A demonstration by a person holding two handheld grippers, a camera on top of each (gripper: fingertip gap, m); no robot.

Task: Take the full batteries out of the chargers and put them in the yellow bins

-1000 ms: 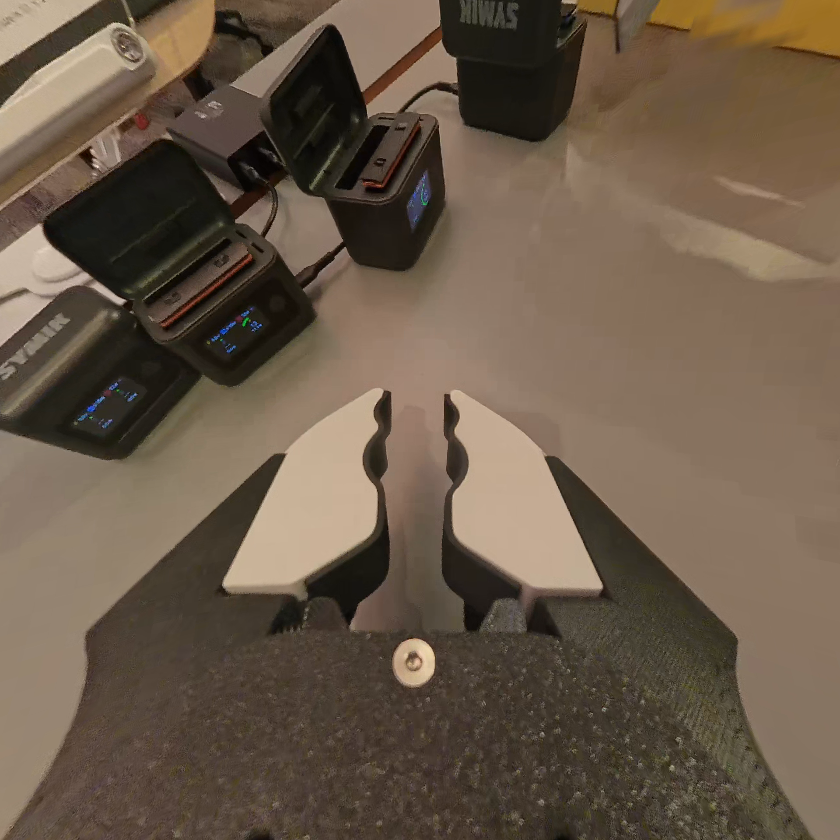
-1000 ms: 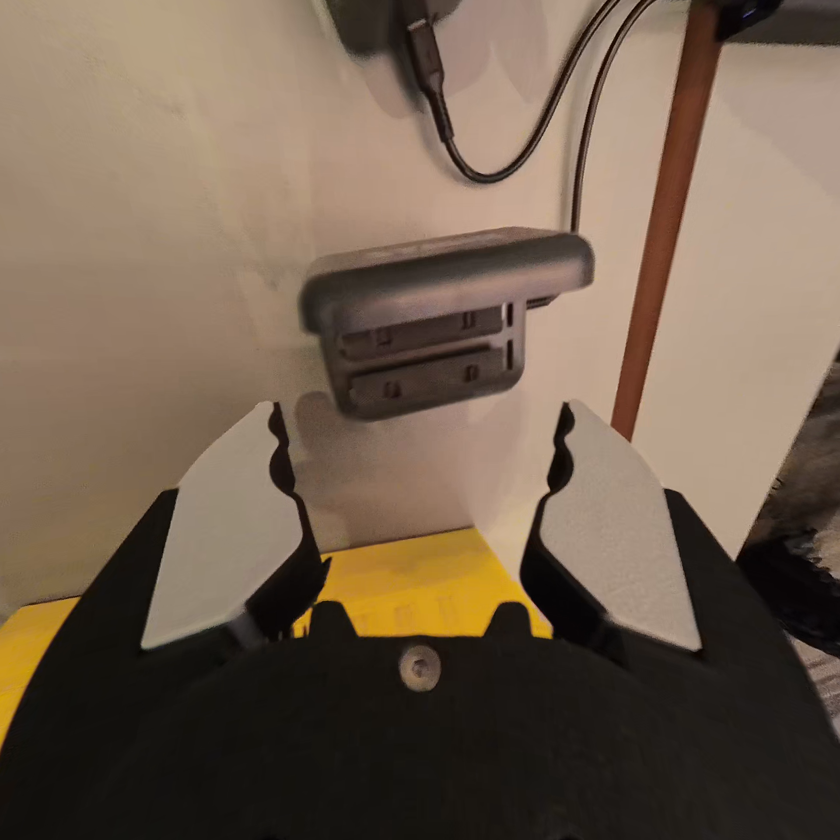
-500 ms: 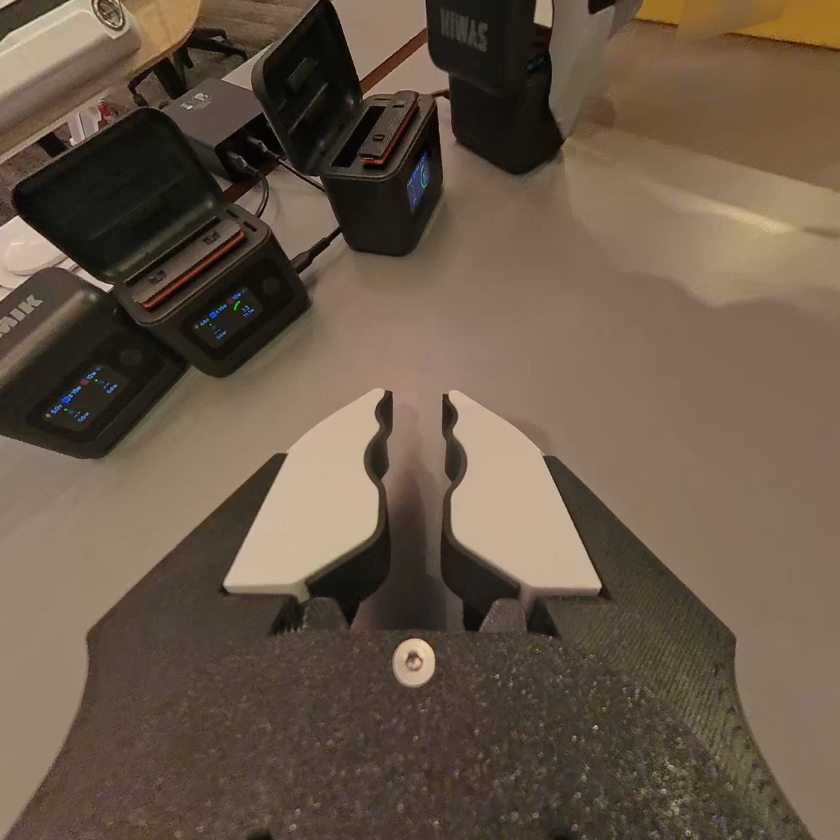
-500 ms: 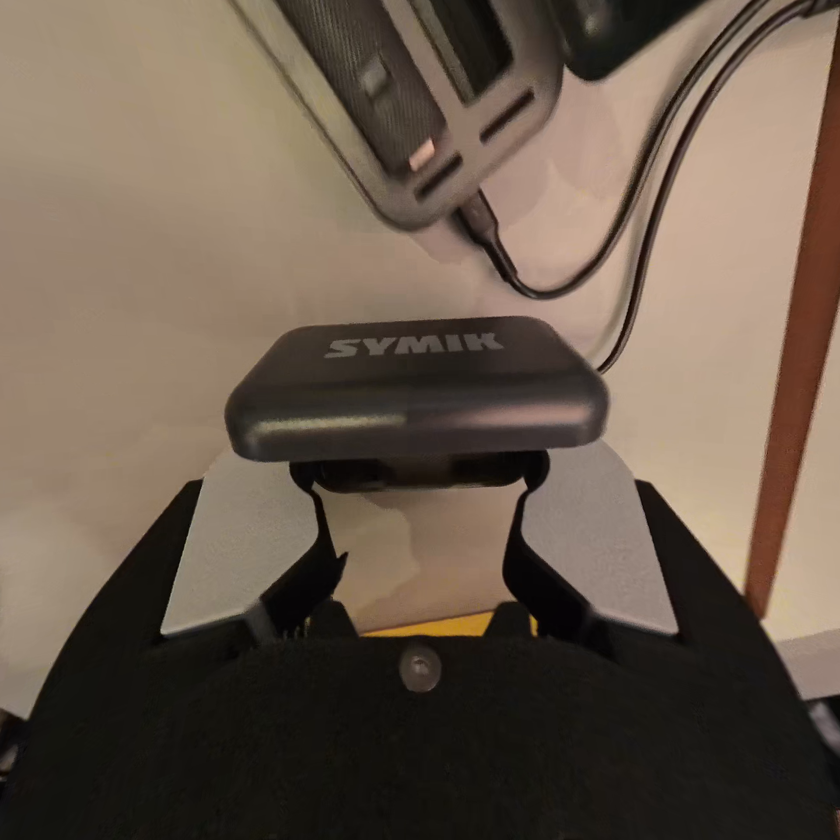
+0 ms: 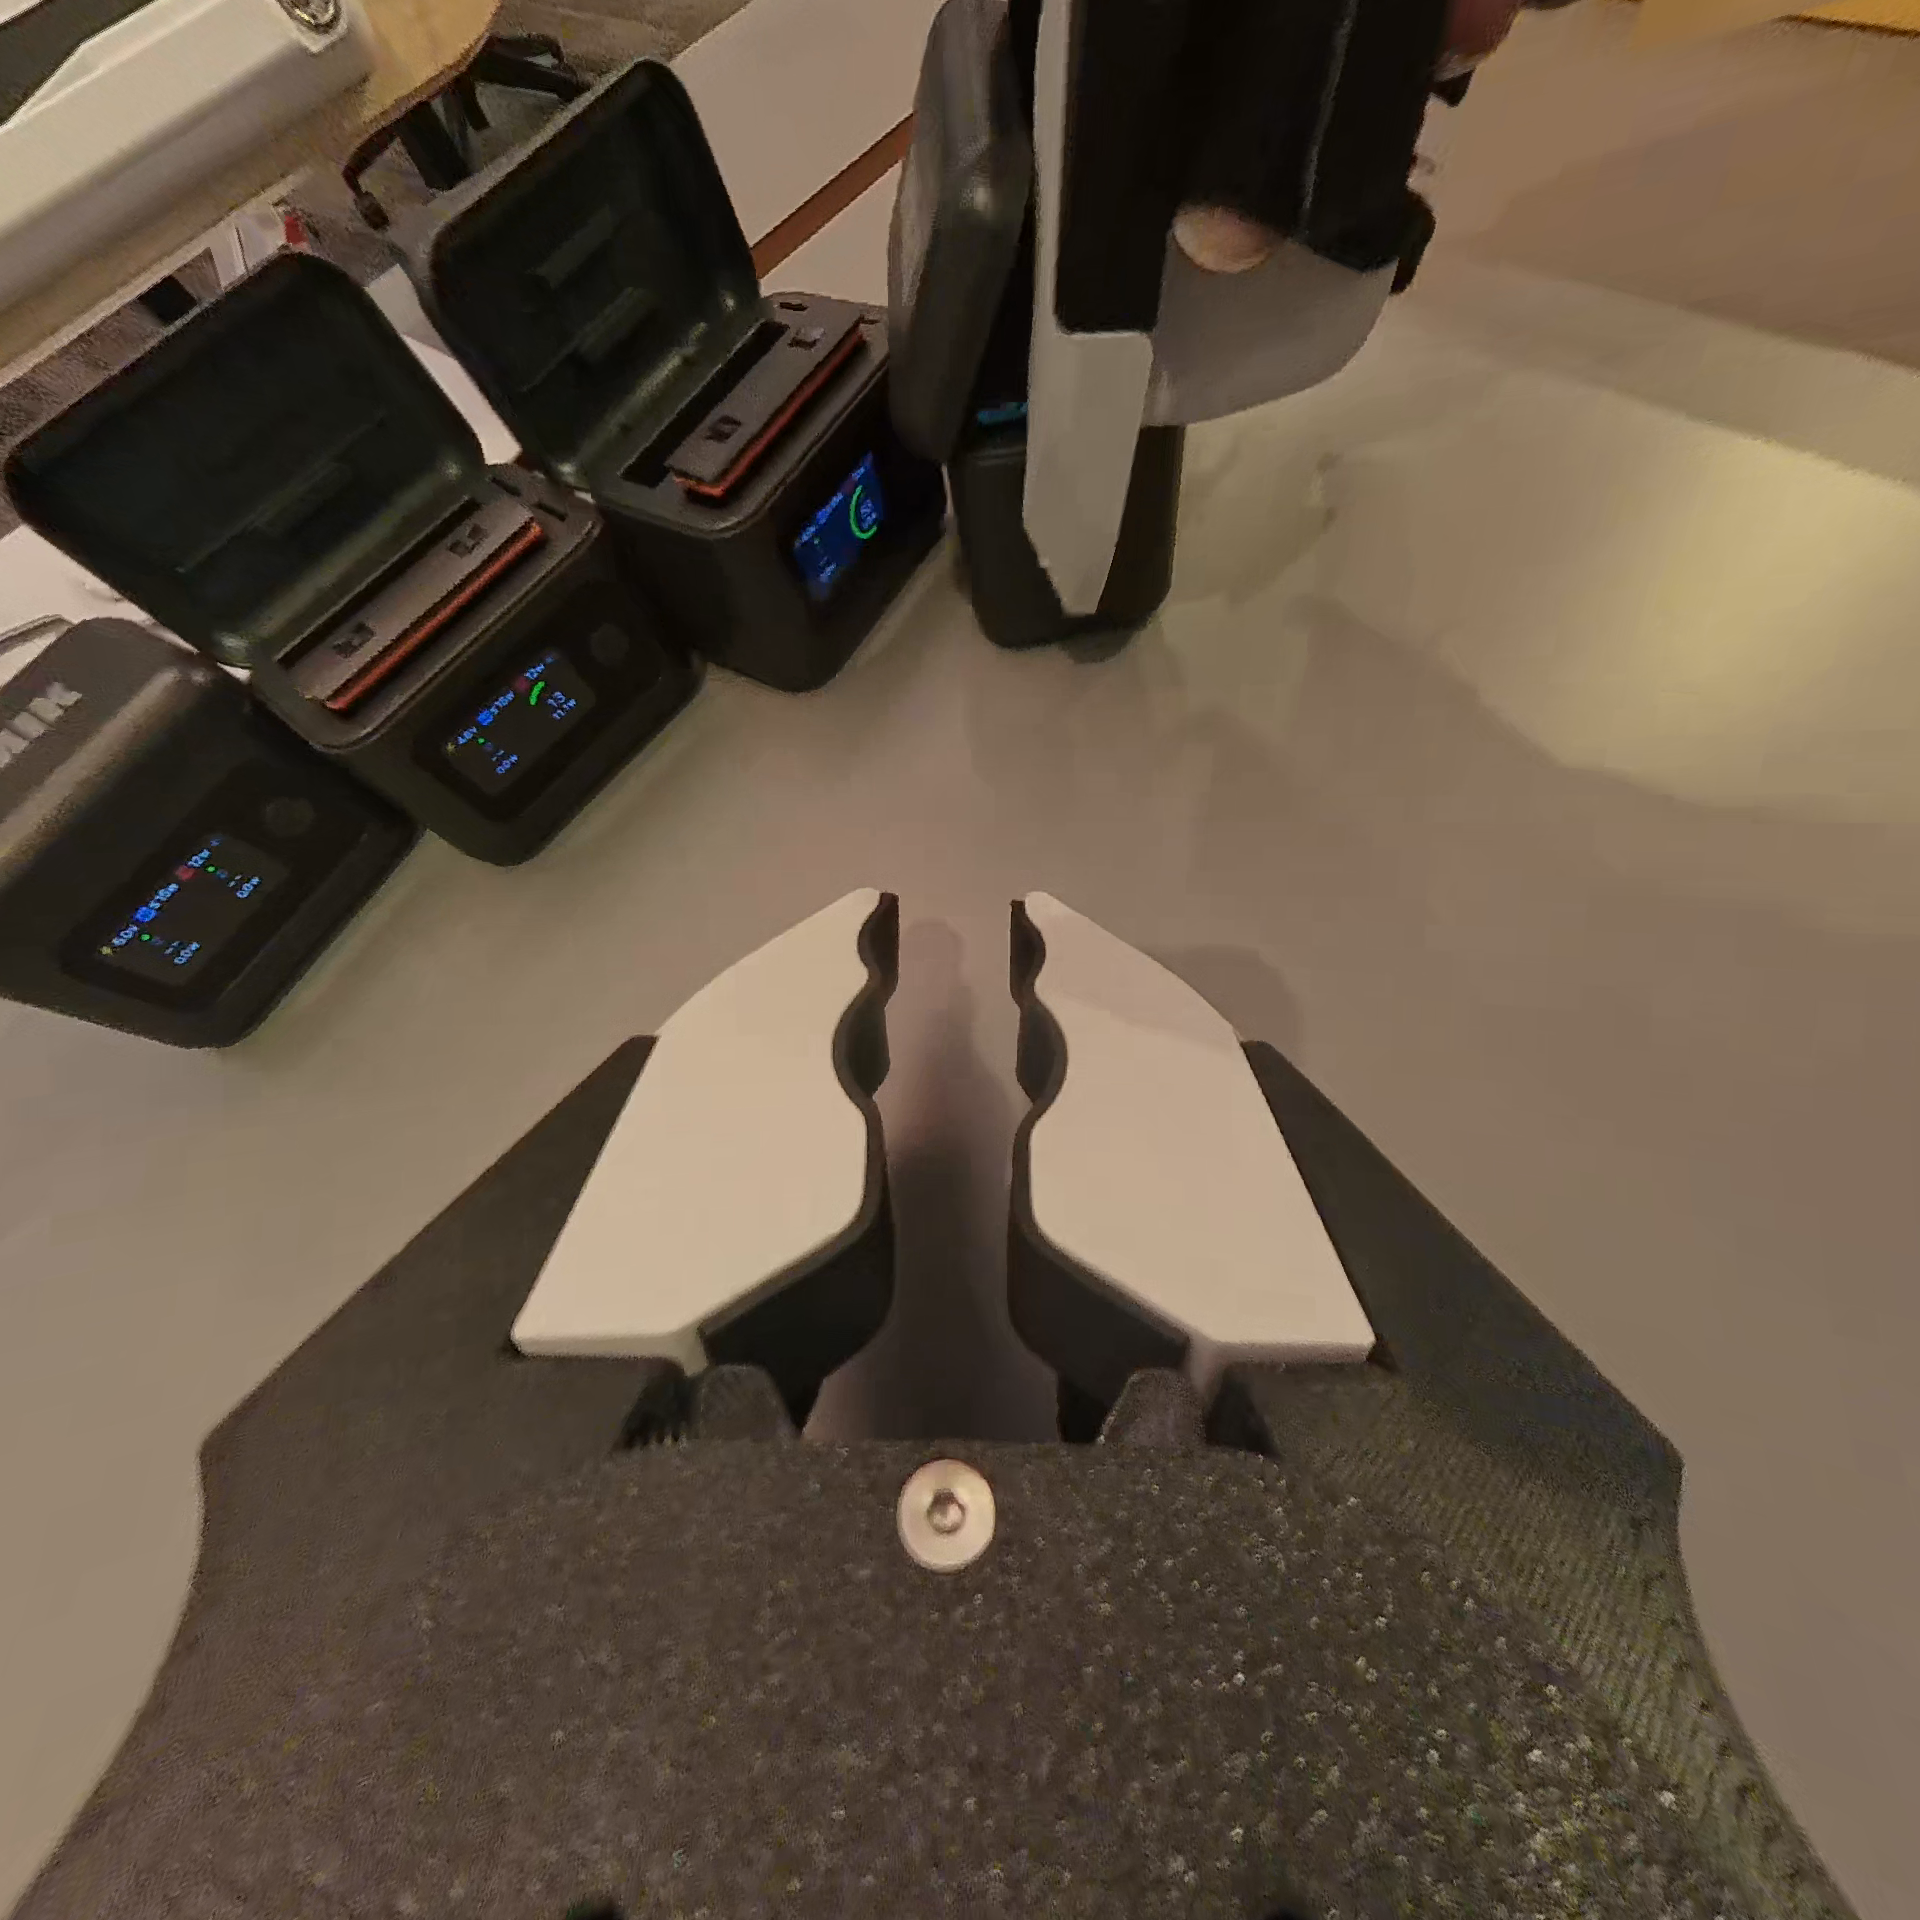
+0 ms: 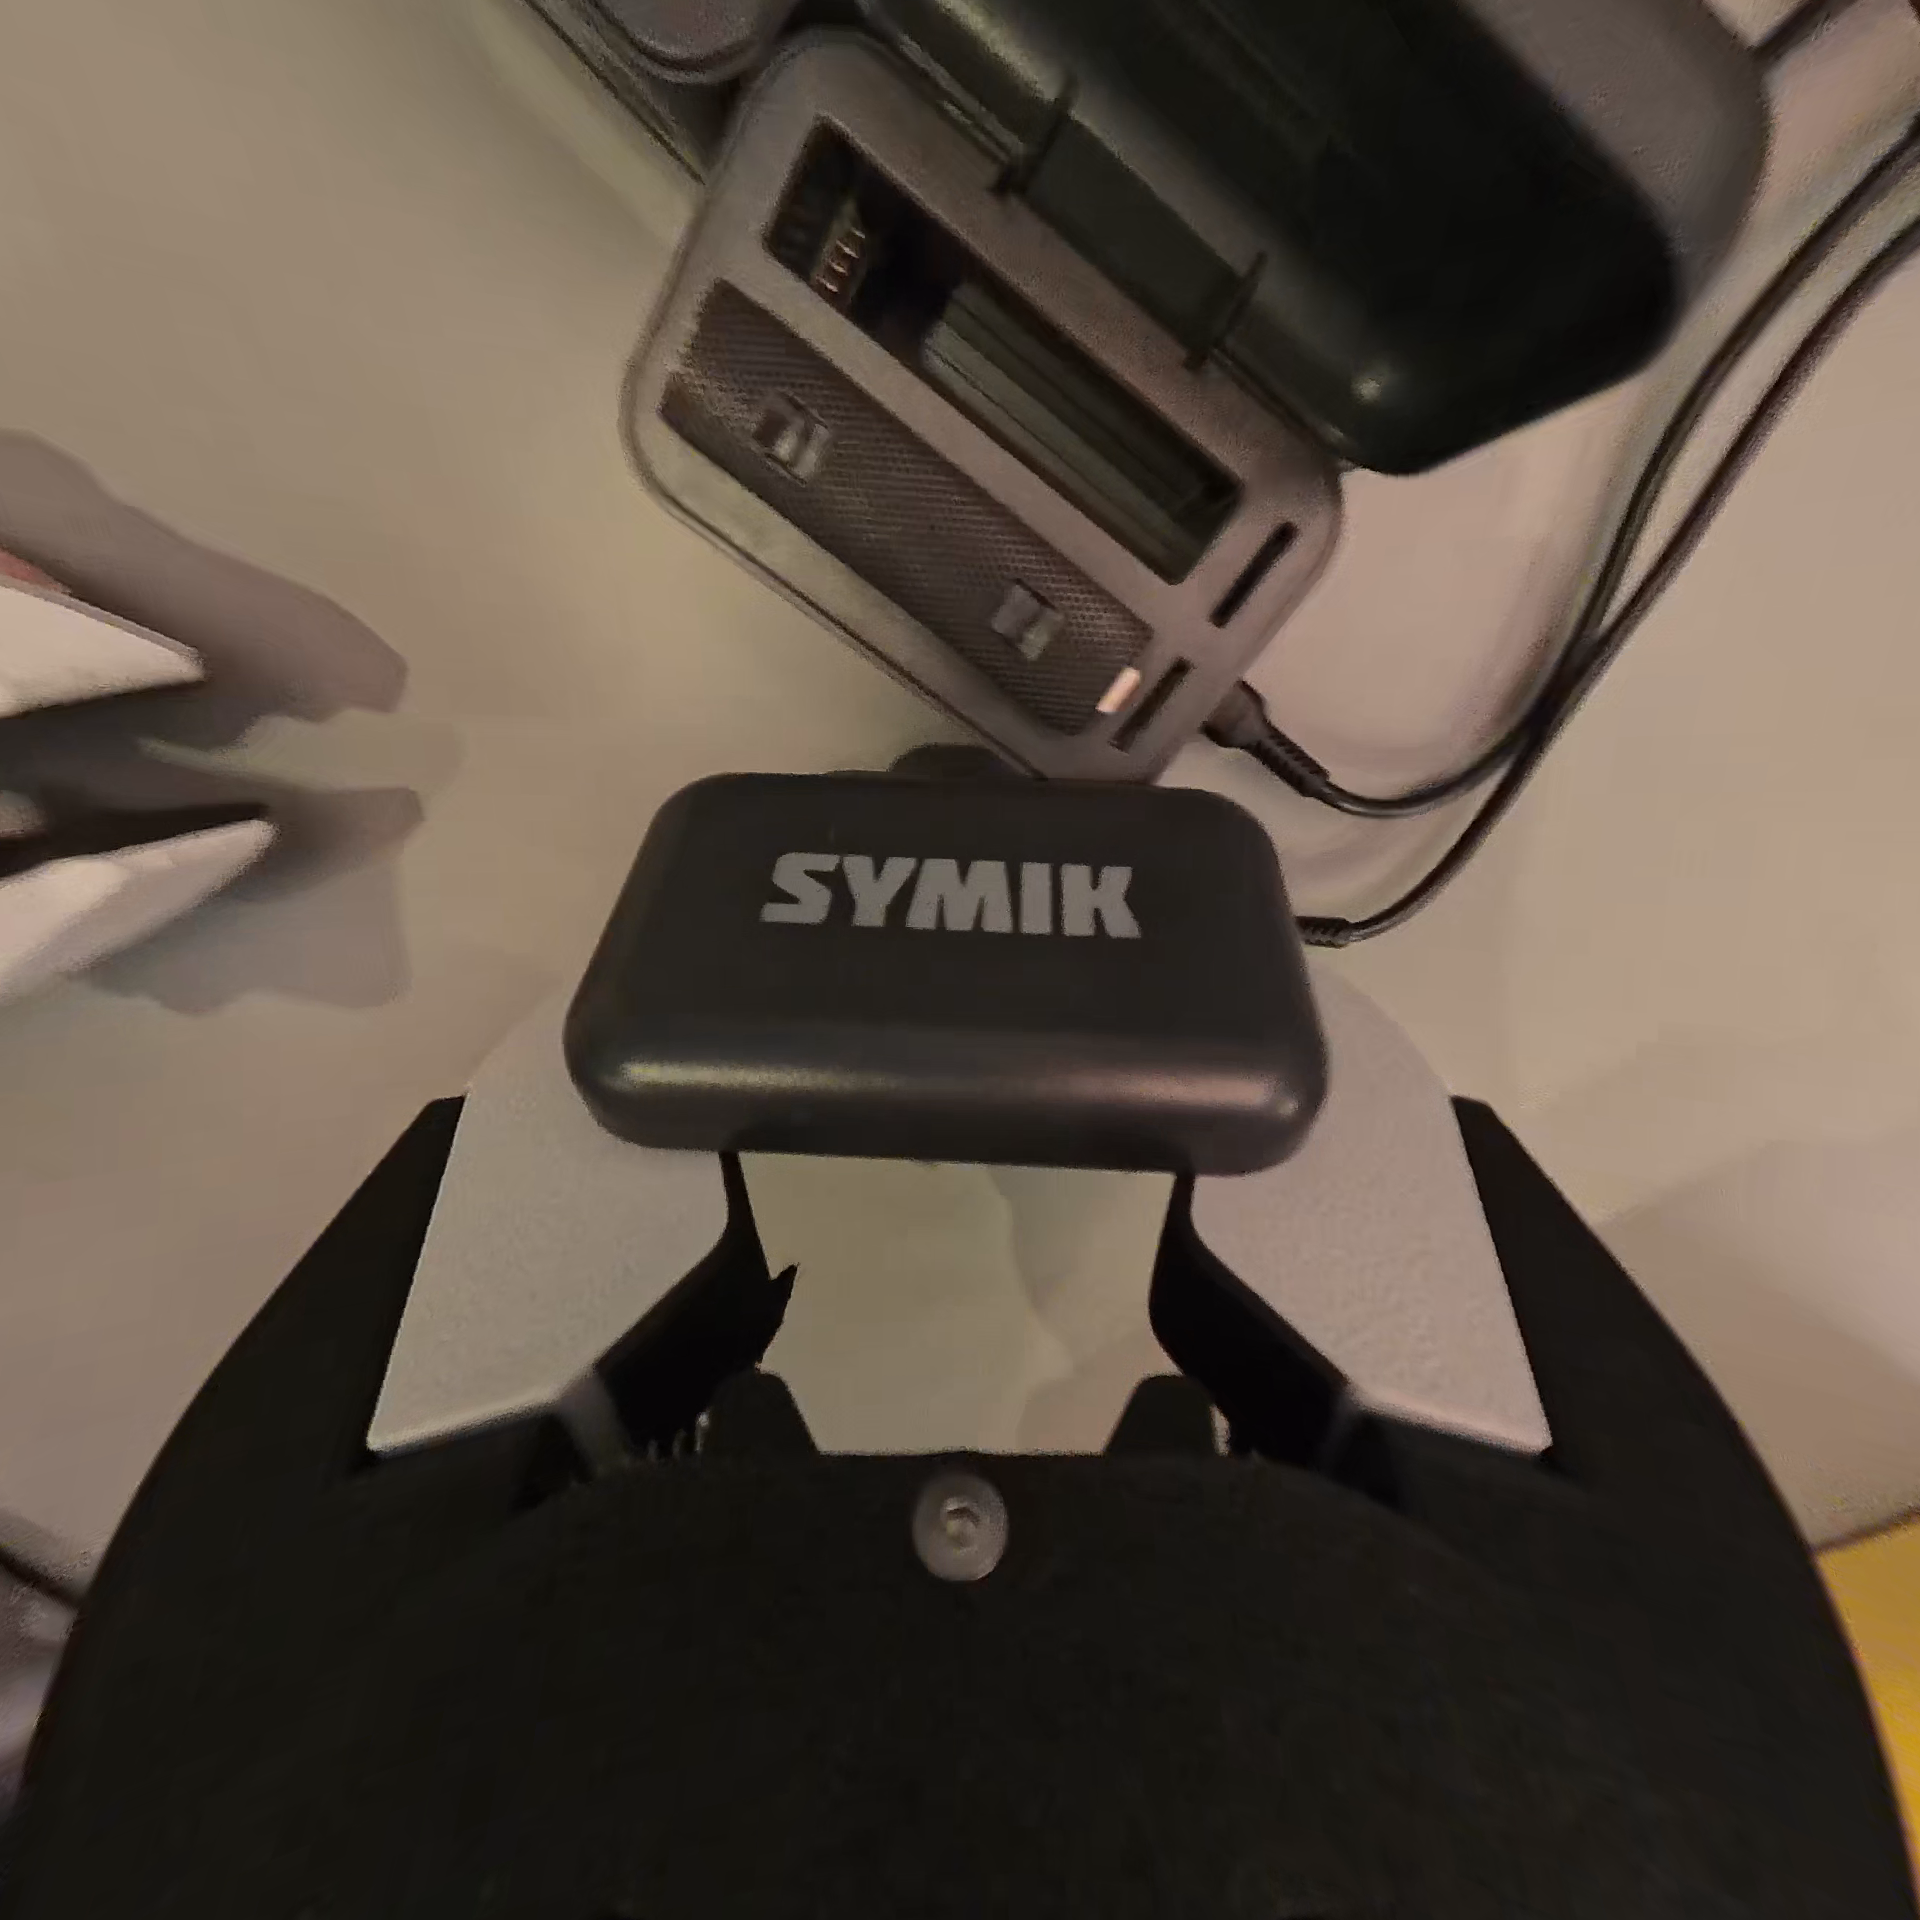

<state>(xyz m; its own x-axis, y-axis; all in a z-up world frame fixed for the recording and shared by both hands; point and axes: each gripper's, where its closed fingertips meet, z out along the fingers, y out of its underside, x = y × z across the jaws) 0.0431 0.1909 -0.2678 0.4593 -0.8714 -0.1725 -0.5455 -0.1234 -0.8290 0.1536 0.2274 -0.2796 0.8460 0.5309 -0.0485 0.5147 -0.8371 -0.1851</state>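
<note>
A dark charger with a lettered lid sits between the fingers of my right gripper. The jaws are closed on its sides and the fingertips are hidden under the lid. In the left wrist view one right finger lies flat along this charger, tip near the table. Two open chargers each hold an orange-edged battery. My left gripper hovers over bare table, empty, jaws a narrow gap apart. A yellow bin corner shows at lower right.
A closed charger with a lit screen stands at far left. Another open charger with one filled and one empty slot lies just beyond the gripped one, with black cables trailing right. A wooden strip marks the table's far edge.
My right gripper has come down over the lettered charger and its jaws have narrowed onto it. My left gripper has moved closer to the row of chargers, its jaw gap unchanged.
</note>
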